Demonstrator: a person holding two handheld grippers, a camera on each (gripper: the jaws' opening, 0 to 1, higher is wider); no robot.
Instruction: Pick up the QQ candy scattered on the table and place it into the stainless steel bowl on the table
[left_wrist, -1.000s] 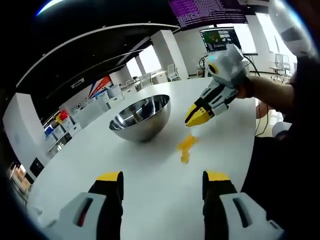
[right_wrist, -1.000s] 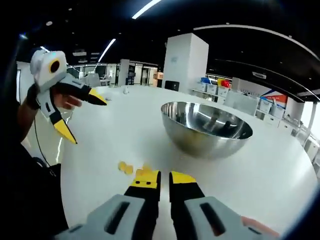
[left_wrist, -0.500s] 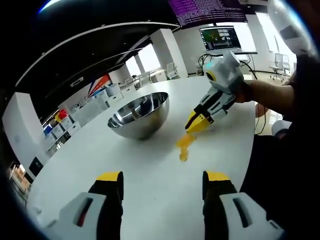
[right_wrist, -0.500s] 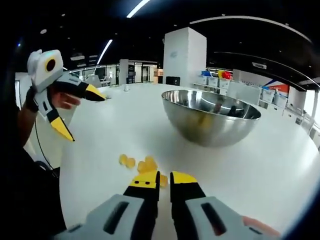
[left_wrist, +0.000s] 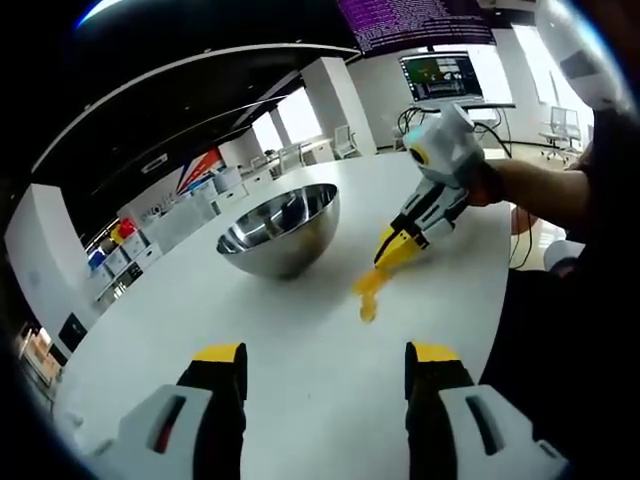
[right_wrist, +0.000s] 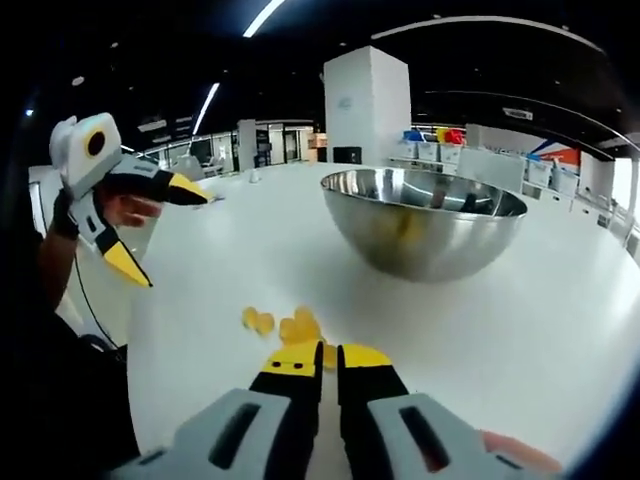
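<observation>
**Right gripper down at the candy pile, left parked open**

Since a second ago the right gripper (left_wrist: 390, 251) has dropped from above the table to the candy (left_wrist: 369, 290); in the left gripper view its yellow tips now sit at the far edge of the pile, where before they hung clear above it. Bowl (left_wrist: 280, 230) and candy have not moved on the table (left_wrist: 300, 340).

Right gripper view: right gripper (right_wrist: 329, 358) jaws stand nearly together with only a thin gap. Yellow candy pieces (right_wrist: 296, 328) lie right at the tips, a few partly hidden behind them. Two more pieces (right_wrist: 257, 321) lie just to the left, apart from the tips. Cannot tell whether any piece is pinched between the jaws.

Bowl (right_wrist: 425, 218) is upright on the table (right_wrist: 560, 300), far and right of the candy, well apart from it. Its wall reflects a yellow blur; its inside is too hard to read from this angle.

Left gripper (left_wrist: 325, 365) hovers over the near part of the table with its jaws spread wide and nothing between them. In the right gripper view it (right_wrist: 165, 232) shows at the left, held in a hand (right_wrist: 125, 206), jaws splayed, clear of candy and bowl.
</observation>
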